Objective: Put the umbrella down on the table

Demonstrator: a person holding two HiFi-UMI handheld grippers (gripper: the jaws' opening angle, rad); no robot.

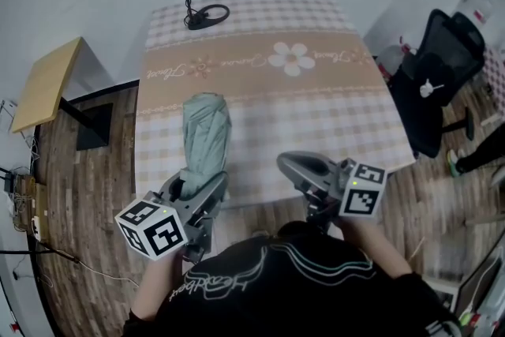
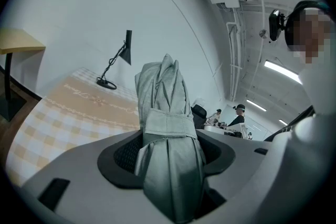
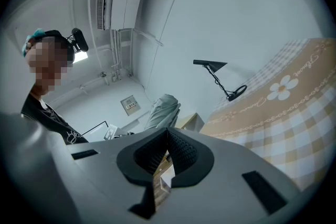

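Currently my left gripper (image 1: 201,184) has its jaws clamped around the folded umbrella (image 1: 207,130), which extends over the near edge of the worktop (image 1: 316,106); contact with the worktop cannot be confirmed. My right gripper (image 1: 287,162), jaws closed on nothing, sits at that same edge. Judged remaining: lower the umbrella, release.

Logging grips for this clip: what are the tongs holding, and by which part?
Left tongs grip the folded umbrella just below its wrap strap, at the end nearest the person. Right tongs are shut, empty.
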